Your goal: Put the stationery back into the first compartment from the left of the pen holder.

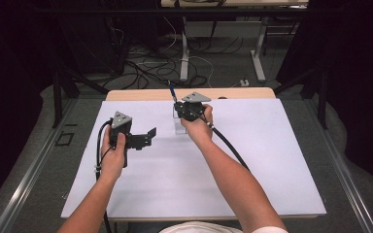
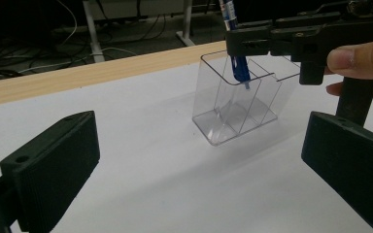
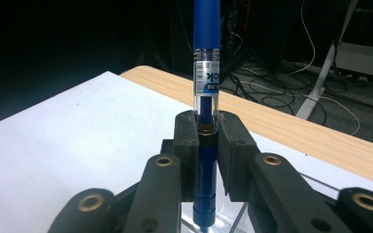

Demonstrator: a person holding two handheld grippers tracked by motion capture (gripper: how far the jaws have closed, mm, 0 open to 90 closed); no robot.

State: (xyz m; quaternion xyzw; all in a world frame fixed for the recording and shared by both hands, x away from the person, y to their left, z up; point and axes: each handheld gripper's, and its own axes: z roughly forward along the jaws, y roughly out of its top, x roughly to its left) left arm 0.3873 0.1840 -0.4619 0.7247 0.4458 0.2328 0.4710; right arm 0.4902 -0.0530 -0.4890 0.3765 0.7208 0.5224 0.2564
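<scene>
blue pen (image 3: 206,145) stands clamped in the right gripper (image 1: 190,109), its tip inside the clear holder (image 2: 235,104); left gripper (image 1: 143,138) jaws wide, well apart.

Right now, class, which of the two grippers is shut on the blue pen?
The right gripper, poised over the clear organiser, clamps the upright blue pen. The left gripper hangs open, holding nothing.

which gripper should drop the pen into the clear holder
Right: the right gripper already clamps the pen upright, tip inside the clear holder. The left gripper is open, empty, off to the side.
</scene>
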